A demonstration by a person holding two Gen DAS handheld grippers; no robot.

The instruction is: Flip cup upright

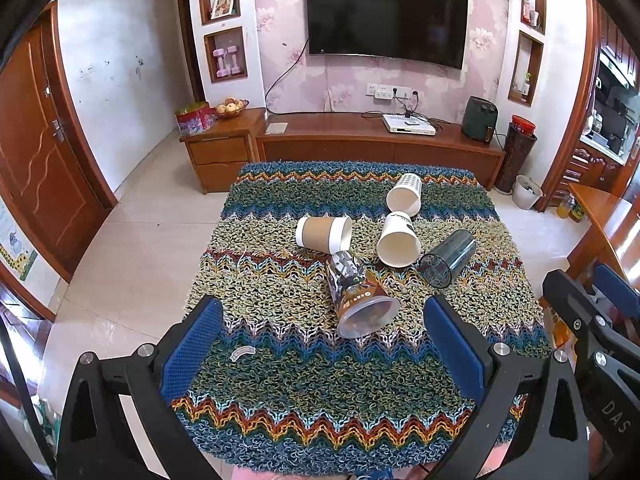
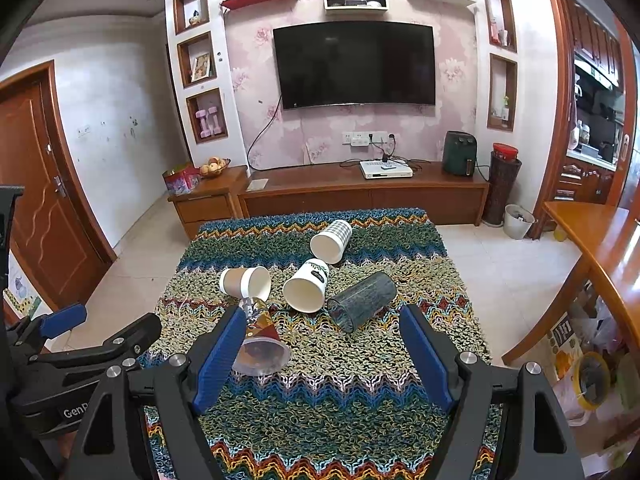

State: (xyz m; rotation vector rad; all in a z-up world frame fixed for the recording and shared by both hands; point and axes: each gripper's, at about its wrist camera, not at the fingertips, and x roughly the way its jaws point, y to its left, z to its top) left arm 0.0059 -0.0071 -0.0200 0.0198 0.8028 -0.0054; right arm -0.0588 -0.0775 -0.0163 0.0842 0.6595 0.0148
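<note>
Several cups lie on their sides on a table under a zigzag woven cloth (image 1: pixel 280 380). Nearest is a patterned cup with a clear rim (image 1: pixel 358 296), also in the right wrist view (image 2: pixel 262 344). Behind it lie a brown-sleeved paper cup (image 1: pixel 324 233) (image 2: pixel 245 282), a white paper cup (image 1: pixel 398 240) (image 2: pixel 306 290), a dark translucent tumbler (image 1: pixel 448 258) (image 2: pixel 362 300) and a checked paper cup (image 1: pixel 405 194) (image 2: pixel 331 240). My left gripper (image 1: pixel 322 344) is open and empty, short of the patterned cup. My right gripper (image 2: pixel 322 354) is open and empty; its left finger overlaps the patterned cup.
A small white scrap (image 1: pixel 242 352) lies on the cloth near my left gripper's left finger. A wooden TV cabinet (image 1: pixel 380 140) stands behind the table, and a wooden table (image 2: pixel 592 248) to the right. Tiled floor surrounds the table.
</note>
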